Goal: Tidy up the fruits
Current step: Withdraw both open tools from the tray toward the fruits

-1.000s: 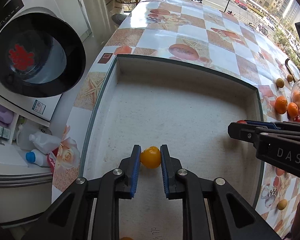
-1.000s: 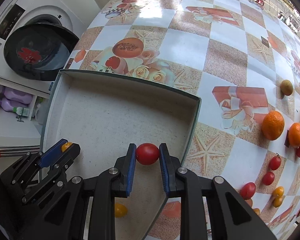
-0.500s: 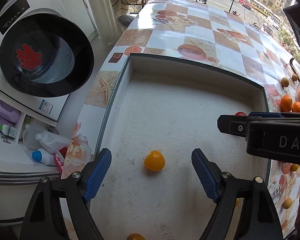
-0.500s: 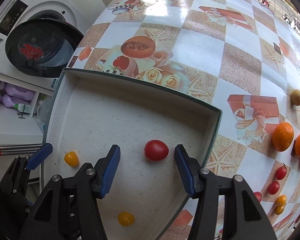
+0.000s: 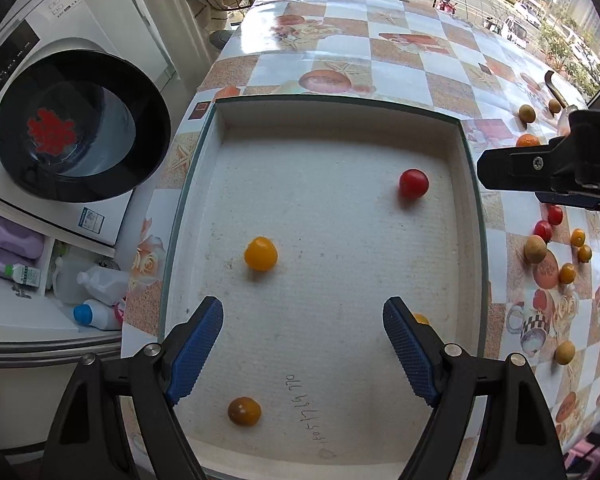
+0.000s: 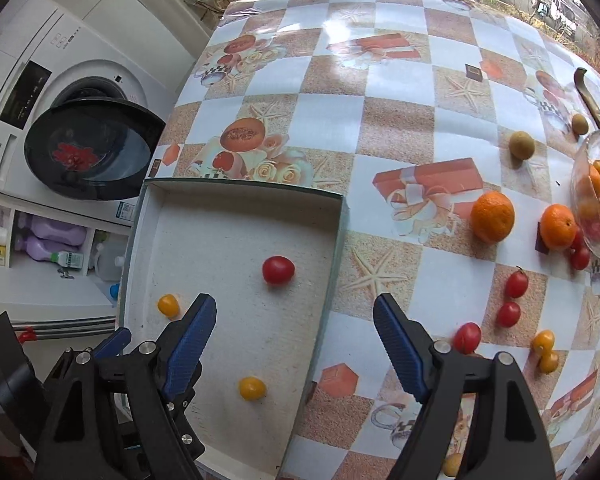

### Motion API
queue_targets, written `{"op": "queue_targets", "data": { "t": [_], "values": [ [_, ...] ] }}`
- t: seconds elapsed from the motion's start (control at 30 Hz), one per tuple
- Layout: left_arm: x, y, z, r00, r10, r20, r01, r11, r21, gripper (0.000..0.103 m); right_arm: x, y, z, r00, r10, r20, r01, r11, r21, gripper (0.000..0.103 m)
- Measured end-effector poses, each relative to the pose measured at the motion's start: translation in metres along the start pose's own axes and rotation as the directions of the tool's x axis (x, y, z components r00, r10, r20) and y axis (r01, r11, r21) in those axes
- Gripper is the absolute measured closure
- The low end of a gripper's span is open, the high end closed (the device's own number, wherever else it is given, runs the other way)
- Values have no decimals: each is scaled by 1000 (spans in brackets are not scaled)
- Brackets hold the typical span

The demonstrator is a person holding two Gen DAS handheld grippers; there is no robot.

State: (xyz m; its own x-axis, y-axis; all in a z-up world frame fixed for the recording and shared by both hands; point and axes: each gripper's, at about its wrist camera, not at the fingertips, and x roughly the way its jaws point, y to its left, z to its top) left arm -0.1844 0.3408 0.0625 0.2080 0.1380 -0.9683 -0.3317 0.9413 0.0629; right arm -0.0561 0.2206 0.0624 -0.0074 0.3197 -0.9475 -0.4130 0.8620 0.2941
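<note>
left gripper (image 5: 303,346) wide, empty | right gripper (image 6: 295,334) wide, empty | tray (image 5: 340,106) holds red tomato (image 5: 413,183), yellow tomatoes | next: swing right, straddle one loose tomato (image 6: 467,337), close gently

Tomatoes (image 5: 413,183) in the tray (image 5: 340,104) — oranges (image 6: 492,217) right, on table (image 6: 396,92).

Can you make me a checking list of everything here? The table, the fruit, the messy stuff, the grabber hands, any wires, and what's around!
Surface: table with a checkered picture cloth.
Job's things: white tray holds one red tomato and yellow tomatoes; two oranges, more small tomatoes and brown fruits lie loose on the cloth.
Clutter: glass bowl of fruit at the right edge.
Grippers: left gripper and right gripper both open, empty.
Cables: nothing seen.
Surroundings: washing machine, door open; bottles on a shelf; street outside.
</note>
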Motion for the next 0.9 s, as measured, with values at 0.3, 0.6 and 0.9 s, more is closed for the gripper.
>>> {"op": "queue_targets", "data": {
  "t": [0.3, 0.6, 0.9],
  "values": [
    [-21, -63, -21, 999, -47, -25, 50, 991, 125, 20, -20, -94, -76, 995, -76, -62, 85, 984, 157, 19],
    [-30, -126, -23, 995, -97, -24, 100, 968, 231, 20, -34, -172, -135, 983, -148, -111, 174, 944, 280, 19],
    [-12, -161, -8, 994, -110, -27, 113, 967, 229, 20, -42, -209, -141, 977, -190, -100, 211, 936, 283, 19]
  ]
}}
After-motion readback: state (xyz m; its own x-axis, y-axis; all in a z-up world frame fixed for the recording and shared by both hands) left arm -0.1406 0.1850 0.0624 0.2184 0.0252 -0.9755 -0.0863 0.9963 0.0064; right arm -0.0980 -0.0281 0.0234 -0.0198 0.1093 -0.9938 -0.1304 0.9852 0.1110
